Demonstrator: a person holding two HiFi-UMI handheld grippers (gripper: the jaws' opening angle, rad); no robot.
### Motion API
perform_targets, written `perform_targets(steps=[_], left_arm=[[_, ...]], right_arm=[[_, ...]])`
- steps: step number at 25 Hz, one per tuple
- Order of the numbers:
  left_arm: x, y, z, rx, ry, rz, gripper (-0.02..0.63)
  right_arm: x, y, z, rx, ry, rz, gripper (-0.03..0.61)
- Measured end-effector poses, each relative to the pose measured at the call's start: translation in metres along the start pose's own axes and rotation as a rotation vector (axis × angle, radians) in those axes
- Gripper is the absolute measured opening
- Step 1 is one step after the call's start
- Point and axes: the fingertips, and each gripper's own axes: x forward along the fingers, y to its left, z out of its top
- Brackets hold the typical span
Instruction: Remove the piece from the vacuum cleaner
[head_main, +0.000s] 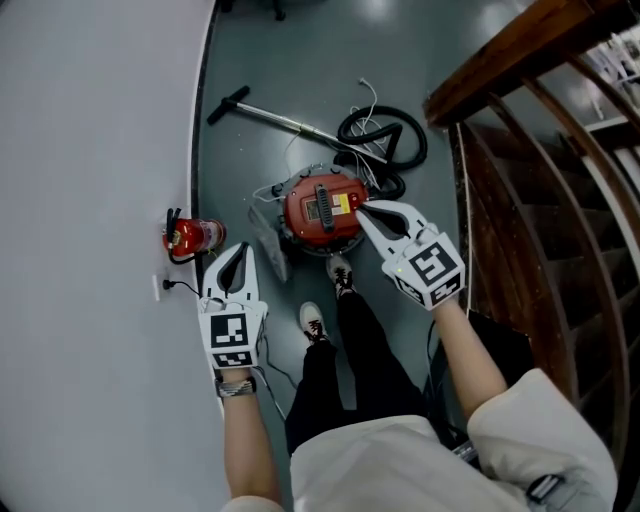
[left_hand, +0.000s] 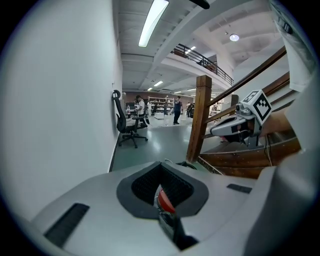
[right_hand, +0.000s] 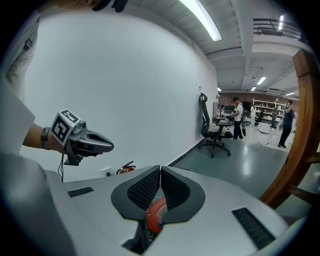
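Note:
A red vacuum cleaner (head_main: 322, 210) sits on the grey floor in front of my feet. A black hose (head_main: 385, 135) coils behind it, and a metal wand (head_main: 275, 115) lies toward the wall. A grey part (head_main: 270, 245) sticks out at its left side. My left gripper (head_main: 244, 248) hovers shut and empty to the left of the vacuum, above the floor. My right gripper (head_main: 362, 208) is shut and empty over the vacuum's right edge. Below the shut jaws, a bit of the red vacuum (left_hand: 165, 201) shows in the left gripper view and the red body (right_hand: 156, 214) in the right gripper view.
A white wall (head_main: 90, 150) runs along the left, with a red fire extinguisher (head_main: 190, 236) at its foot. A wooden staircase (head_main: 540, 150) stands at the right. My shoes (head_main: 340, 272) are just in front of the vacuum. An office chair (right_hand: 212, 132) and people stand far off.

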Motion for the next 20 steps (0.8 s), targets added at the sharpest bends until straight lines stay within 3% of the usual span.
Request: perform_targets(steps=[9,20], left_arm=[[0.031,-0.003,-0.057,-0.034,0.066,-0.018,-0.002],[0.071,-0.006,-0.102,-0.044,0.109,-0.021,-0.002]], right_arm=[[0.042,-0.003,-0.054,0.027,0.080,0.036,0.031],[0.082,-0.013,-0.118,0.105,0.132,0.073,0.032]])
